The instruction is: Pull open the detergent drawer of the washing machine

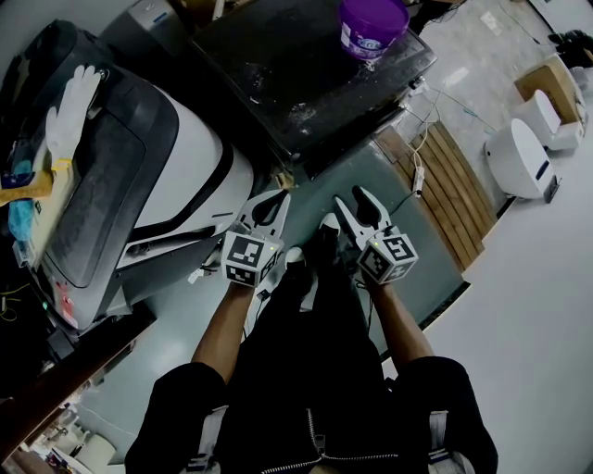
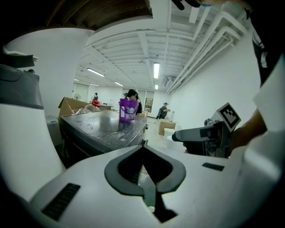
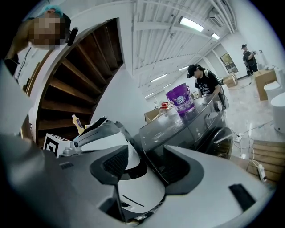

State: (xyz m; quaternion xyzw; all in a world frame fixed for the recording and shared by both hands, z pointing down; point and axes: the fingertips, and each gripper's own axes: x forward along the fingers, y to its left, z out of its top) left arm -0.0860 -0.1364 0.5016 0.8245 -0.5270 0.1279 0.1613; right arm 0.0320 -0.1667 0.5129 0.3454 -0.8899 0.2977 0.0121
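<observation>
A dark front-loading washing machine (image 1: 306,83) stands ahead of me with a purple tub (image 1: 371,26) on its top. Its round door (image 3: 221,133) shows in the right gripper view; I cannot pick out the detergent drawer. A white machine with a dark lid (image 1: 185,157) stands to the left. My left gripper (image 1: 276,197) hangs in front of the white machine, shut (image 2: 143,143) with nothing in it. My right gripper (image 1: 349,194) is beside it, short of the dark machine, open (image 3: 146,147) with nothing between its pads.
A white glove (image 1: 69,111) lies on the white machine's lid. A wooden pallet (image 1: 454,185) with a power strip (image 1: 419,176) lies right of the dark machine. White fixtures (image 1: 523,157) and a cardboard box (image 1: 547,79) stand farther right. People stand in the background.
</observation>
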